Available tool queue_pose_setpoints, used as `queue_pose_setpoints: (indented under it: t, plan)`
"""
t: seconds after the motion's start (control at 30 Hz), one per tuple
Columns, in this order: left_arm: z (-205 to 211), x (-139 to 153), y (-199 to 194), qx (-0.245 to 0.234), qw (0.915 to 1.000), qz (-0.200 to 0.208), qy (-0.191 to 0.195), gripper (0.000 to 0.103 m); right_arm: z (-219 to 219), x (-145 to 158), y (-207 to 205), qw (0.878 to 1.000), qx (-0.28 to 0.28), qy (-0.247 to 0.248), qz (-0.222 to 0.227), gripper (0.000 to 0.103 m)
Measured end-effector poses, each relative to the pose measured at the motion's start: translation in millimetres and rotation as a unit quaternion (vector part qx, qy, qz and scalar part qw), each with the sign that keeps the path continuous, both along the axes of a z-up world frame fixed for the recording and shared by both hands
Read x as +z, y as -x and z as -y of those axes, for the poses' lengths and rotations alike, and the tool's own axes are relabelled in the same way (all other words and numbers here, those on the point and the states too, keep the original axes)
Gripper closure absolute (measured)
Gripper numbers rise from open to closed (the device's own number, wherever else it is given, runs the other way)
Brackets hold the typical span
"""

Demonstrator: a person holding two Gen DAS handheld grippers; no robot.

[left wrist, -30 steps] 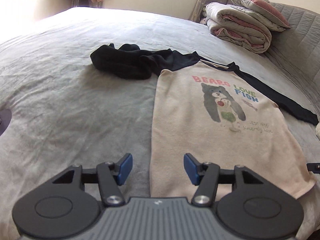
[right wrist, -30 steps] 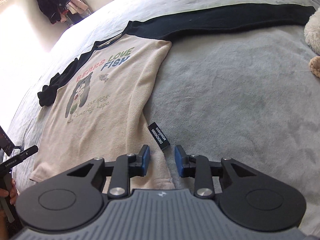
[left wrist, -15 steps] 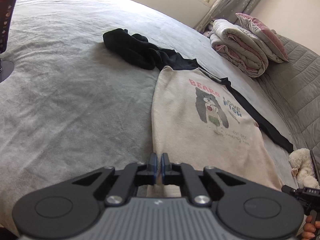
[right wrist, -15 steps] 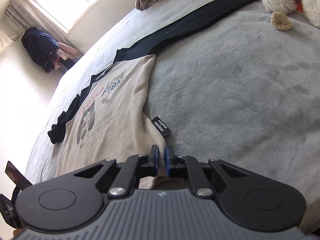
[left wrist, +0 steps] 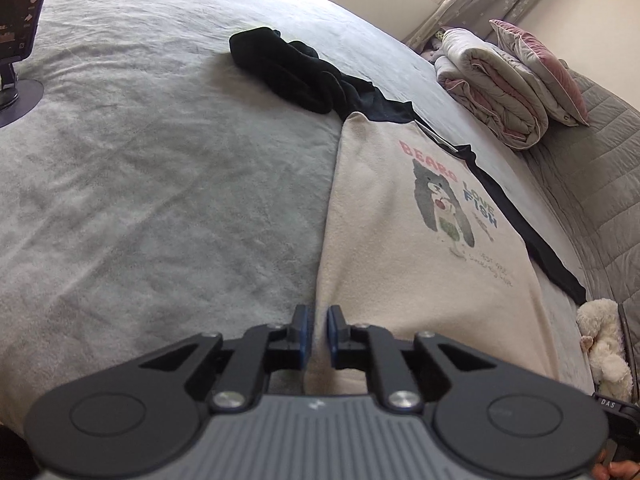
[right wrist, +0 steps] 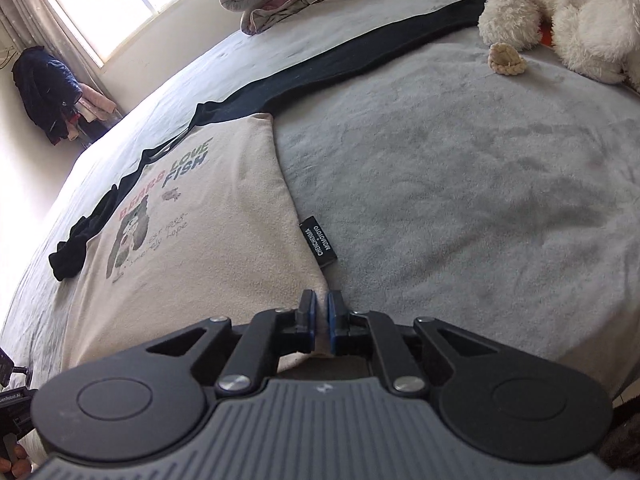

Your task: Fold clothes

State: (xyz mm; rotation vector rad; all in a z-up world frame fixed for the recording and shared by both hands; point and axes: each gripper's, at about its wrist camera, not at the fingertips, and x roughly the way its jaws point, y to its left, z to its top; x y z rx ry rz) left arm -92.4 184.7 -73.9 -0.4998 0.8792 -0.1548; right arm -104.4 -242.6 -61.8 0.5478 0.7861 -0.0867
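Cream raglan shirt [left wrist: 404, 248] with bear print and black sleeves, spread flat on the grey bed cover [left wrist: 160, 184], filling the centre right of the left view. Left gripper [left wrist: 317, 334] clamped on the hem corner at lower centre; wide apart a second ago, then fully together, just now eased slightly with cloth between the pads. Right gripper [right wrist: 319, 325] pinching the other hem corner beside the black side label [right wrist: 319, 245]; apart a second ago. White plush toy [right wrist: 568, 20] at upper right.
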Motion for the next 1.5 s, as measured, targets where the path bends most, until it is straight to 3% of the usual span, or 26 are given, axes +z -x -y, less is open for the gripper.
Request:
queue_pose_setpoints:
  t: [0.03,0.1,0.17,0.2,0.23,0.27,0.3,0.37,0.47,0.6,0.7,0.77,0.8,0.87,0.97,1.07,1.2,1.4,1.5]
  plan:
    - [-1.5,0.1,0.5,-0.009,0.9999,0.001,0.009,0.075,0.1,1.8,0.3,1.0,0.002,0.0,0.002,0.09]
    - [-2.1,-0.9,2.0,-0.032,0.9993,-0.001,0.021,0.066,-0.6,3.0,1.5,1.0,0.009,0.005,0.009,0.081]
    - [-1.6,-2.0,3.6,-0.055,0.998,-0.004,0.031,0.065,-1.4,3.0,2.7,1.0,0.017,0.008,0.015,0.072]
    - [-1.3,-2.6,4.4,-0.067,0.9971,-0.005,0.035,0.068,-3.3,1.7,3.2,1.0,0.022,0.009,0.016,0.071]
    - [-0.1,-2.3,5.4,-0.076,0.9967,-0.005,0.031,0.077,-5.3,0.4,3.7,0.999,0.027,0.01,0.017,0.071]
    - [1.8,-1.2,7.0,-0.08,0.9967,-0.002,0.019,0.094,-8.3,0.2,4.0,0.999,0.03,0.018,0.017,0.075]
    - [2.3,0.1,9.2,-0.08,0.9967,0.004,0.016,0.096,-10.9,1.4,4.5,0.999,0.031,0.029,0.017,0.094]
    - [1.0,2.9,13.8,-0.08,0.9963,0.019,0.024,0.096,-13.4,7.3,7.9,0.998,0.031,0.04,0.032,0.093]
    - [-2.3,-4.9,10.0,-0.079,0.9964,-0.004,0.031,0.096,-16.3,12.3,7.8,0.997,0.03,0.069,0.032,0.093]
    - [-10.5,-11.7,6.5,-0.069,0.9955,-0.018,0.061,0.095,-15.6,-4.8,0.6,0.997,0.022,0.077,0.002,0.094]
    - [-9.4,-5.5,10.5,-0.083,0.9944,0.002,0.066,0.09,-23.6,2.4,3.3,0.995,0.037,0.095,0.019,0.086]
    - [-6.5,-5.7,10.6,-0.093,0.9932,0.004,0.07,0.075,-30.6,6.5,5.7,0.992,0.054,0.109,0.033,0.082]
    - [-5.1,-6.0,10.7,-0.097,0.9926,0.006,0.072,0.07,-38.2,9.2,8.1,0.989,0.068,0.122,0.046,0.07]
    - [-2.3,-6.2,10.6,-0.102,0.9923,0.01,0.07,0.07,-53.2,12.8,12.1,0.982,0.101,0.145,0.071,0.058]
    - [-0.5,-6.6,9.9,-0.105,0.992,0.015,0.069,0.07,-77.0,14.5,15.4,0.968,0.161,0.16,0.104,0.058]
    - [0.3,-8.2,8.2,-0.112,0.9902,0.013,0.082,0.082,-94.7,14.1,16.2,0.96,0.212,0.126,0.13,0.058]
    - [0.7,-8.8,3.8,-0.118,0.9857,0.017,0.12,0.098,-126.2,15.8,21.3,0.938,0.284,0.116,0.163,0.058]
    - [1.6,-3.2,-8.6,-0.096,0.975,0.046,0.195,0.1,-170.2,15.5,28.3,0.901,0.375,0.104,0.189,0.058]
    - [7.3,1.2,-14.1,-0.094,0.971,0.057,0.212,0.1,-191.7,12.8,28.8,0.886,0.405,0.117,0.193,0.058]
